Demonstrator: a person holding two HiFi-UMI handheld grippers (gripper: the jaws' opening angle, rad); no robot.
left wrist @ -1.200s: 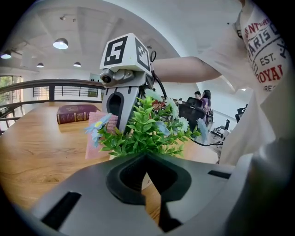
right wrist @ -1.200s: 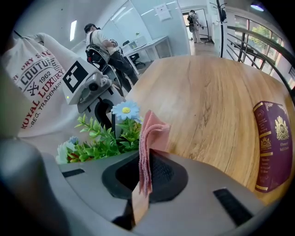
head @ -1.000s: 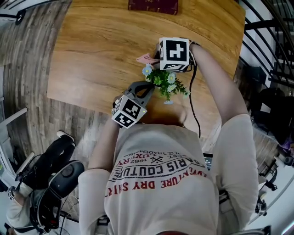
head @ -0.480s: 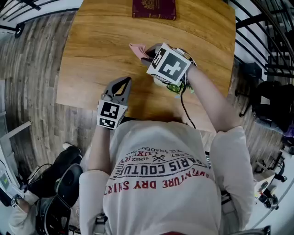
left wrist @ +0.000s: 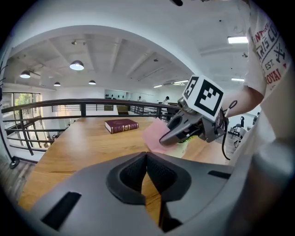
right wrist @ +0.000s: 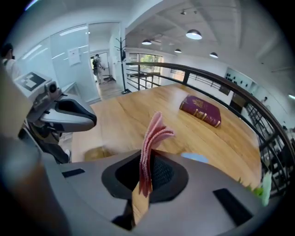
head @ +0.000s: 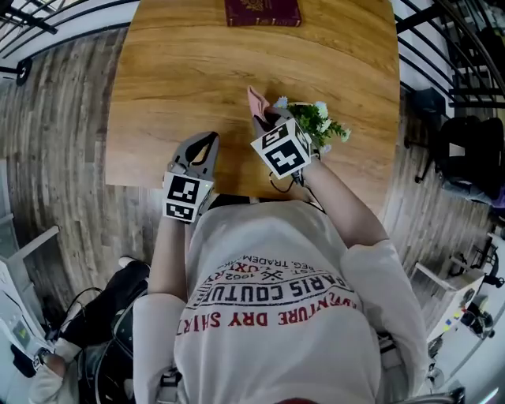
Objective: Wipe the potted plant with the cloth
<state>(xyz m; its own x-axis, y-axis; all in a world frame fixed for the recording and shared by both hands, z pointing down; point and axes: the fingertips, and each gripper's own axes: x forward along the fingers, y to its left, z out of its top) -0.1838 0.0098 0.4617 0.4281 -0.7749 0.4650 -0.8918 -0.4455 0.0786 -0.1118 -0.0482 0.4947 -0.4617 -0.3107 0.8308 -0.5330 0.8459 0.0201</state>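
Looks like a gap between wipe passes. Right tool (right wrist: 146, 171) is clamped on the folded pink cloth (right wrist: 153, 133), just left of the potted plant (head: 317, 120) on the worktop (head: 173, 79). Left tool (left wrist: 146, 162) closed, empty, well apart. Next: swing the cloth back onto the leaves, light touch, pot unsupported. A second ago the left tool sat at the plant; it has backed off since.

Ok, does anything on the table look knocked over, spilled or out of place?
Nothing stands out. The book lies flat at the far edge of the table, nothing is spilled, and the right gripper grips the folded cloth beside the plant. The pot is hidden behind that gripper, so I can't check it.
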